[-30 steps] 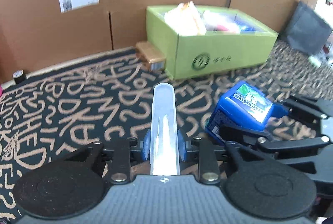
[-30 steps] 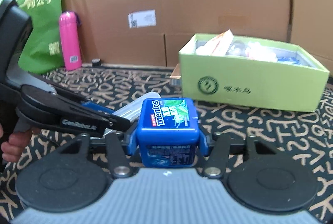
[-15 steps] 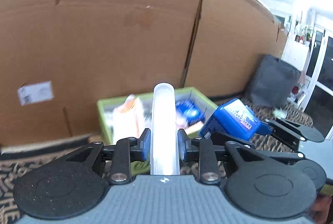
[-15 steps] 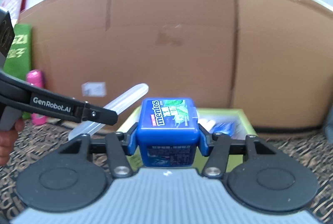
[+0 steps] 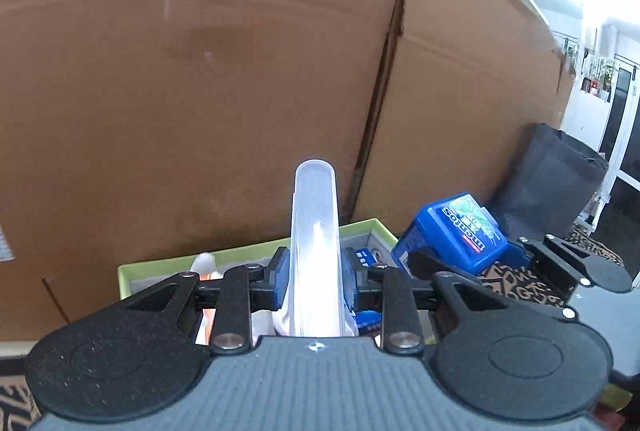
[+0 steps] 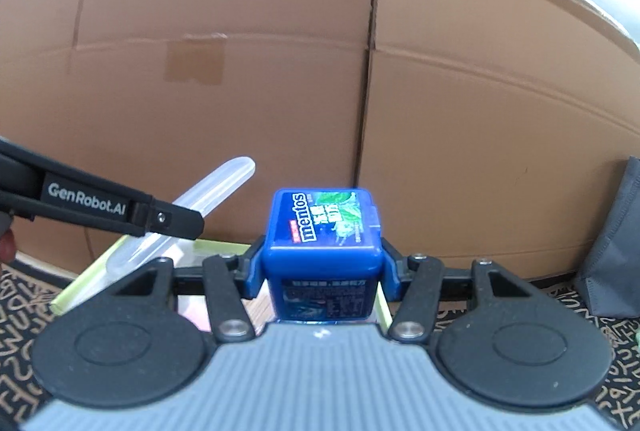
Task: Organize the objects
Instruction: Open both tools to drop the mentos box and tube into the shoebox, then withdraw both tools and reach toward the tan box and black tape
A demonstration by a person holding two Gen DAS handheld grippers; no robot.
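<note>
My left gripper (image 5: pixel 315 277) is shut on a long clear plastic case (image 5: pixel 315 231) that sticks out forward and up between its blue pads. That case (image 6: pixel 188 211) also shows at the left of the right wrist view. My right gripper (image 6: pixel 322 267) is shut on a blue Mentos box (image 6: pixel 324 235), which hangs to the right in the left wrist view as the Mentos box (image 5: pixel 456 231). Both held things hover over the green box (image 5: pixel 168 263); its rim (image 6: pixel 86 277) lies just under the grippers. Packets fill its inside, mostly hidden.
A tall cardboard wall (image 5: pixel 200 91) stands close behind the green box. A dark grey bag (image 5: pixel 556 175) sits at the right by the wall. The patterned black and tan mat (image 6: pixel 580 311) covers the floor. A hand's edge (image 6: pixel 6 243) shows at the far left.
Both grippers have risen from the mat and moved forward to above the green box, each still holding its object. The wall now fills the views; the pink bottle has left the frame.
</note>
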